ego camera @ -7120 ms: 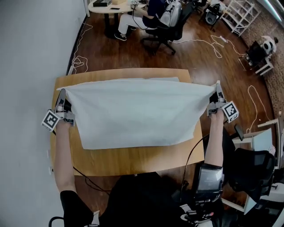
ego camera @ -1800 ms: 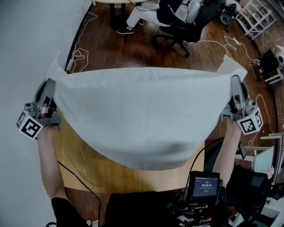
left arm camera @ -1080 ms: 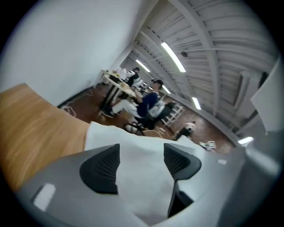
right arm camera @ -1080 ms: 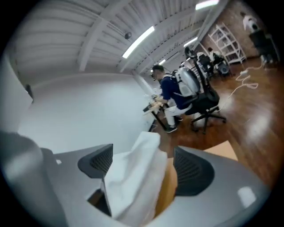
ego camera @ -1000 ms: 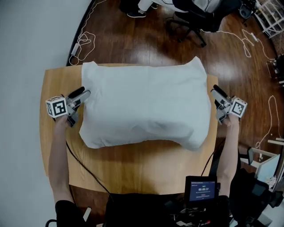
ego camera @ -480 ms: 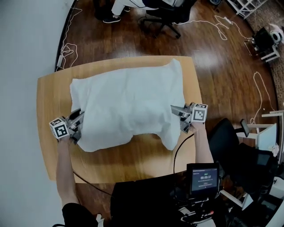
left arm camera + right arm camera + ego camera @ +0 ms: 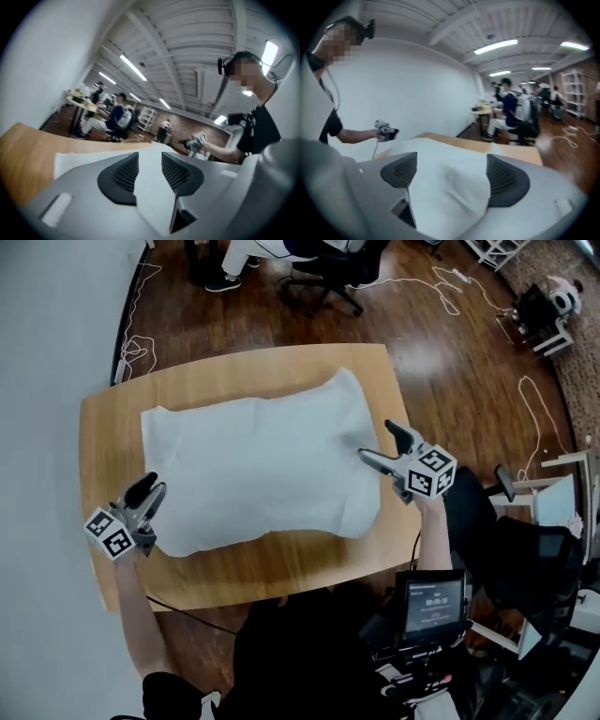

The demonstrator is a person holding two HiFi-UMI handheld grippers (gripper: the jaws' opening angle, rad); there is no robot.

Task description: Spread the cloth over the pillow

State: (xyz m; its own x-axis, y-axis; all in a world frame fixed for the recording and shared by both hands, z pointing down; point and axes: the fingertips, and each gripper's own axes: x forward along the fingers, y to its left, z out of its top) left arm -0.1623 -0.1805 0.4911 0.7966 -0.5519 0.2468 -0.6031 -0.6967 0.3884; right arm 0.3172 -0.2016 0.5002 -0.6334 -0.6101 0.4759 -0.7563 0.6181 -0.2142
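We see the cloth lying white and plain across the middle of the wooden tabletop. It is draped over a plump, rounded bulk, and the pillow itself is hidden beneath it. The cloth's top is fairly smooth, with faint soft creases. Its far right corner rises to a small peak, and its near edge runs wavy and sags onto the wood at both near corners. Bare wood shows all round it, in a broader band on the near side than on the far side. At the cloth's near left corner we hold the left gripper, pointing in along the edge. Its fingers stand narrow and are closing, with white cloth showing through the slim gap between them and neither pad pressing on it. The right gripper sits at the cloth's right edge. Its fingers are spread wide and opening, and a gently creased swell of cloth lies in the space between them, ungripped. Beyond the far side of the tabletop we see the dark wooden floor with white cables trailing near the wall.
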